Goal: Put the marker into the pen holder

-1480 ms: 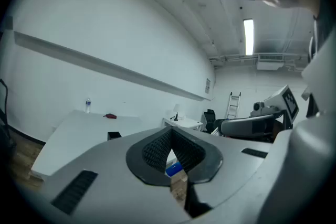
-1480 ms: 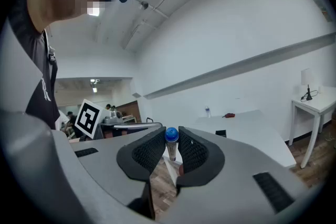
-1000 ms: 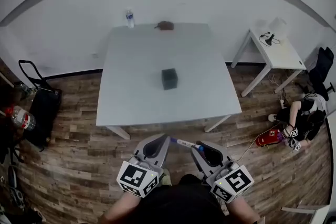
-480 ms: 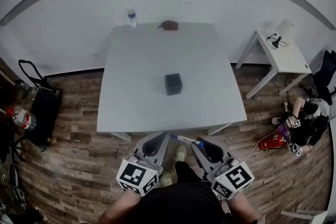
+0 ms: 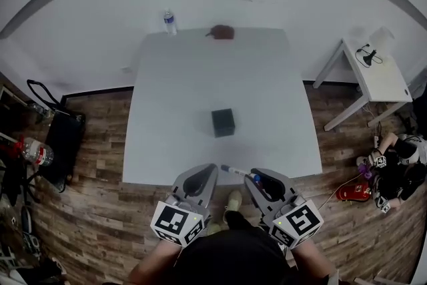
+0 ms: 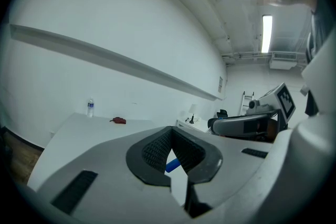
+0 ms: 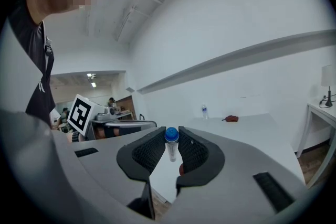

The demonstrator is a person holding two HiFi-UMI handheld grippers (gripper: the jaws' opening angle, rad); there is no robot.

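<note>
Marker point(image 5: 237, 172) is lying sideways, four to ten o'clock, with the right gripper point(image 5: 253, 177) pinching its blue end. The black pen holder point(image 5: 223, 122) is sitting on the table point(image 5: 180, 90) at eleven o'clock from it, well apart. The left gripper point(image 5: 211, 170) is hanging pressed together, empty.

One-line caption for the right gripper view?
Right gripper grips a white marker with a blue cap, white table beyond.

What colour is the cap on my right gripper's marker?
A blue cap on the white marker; right gripper view shows it best.
</note>
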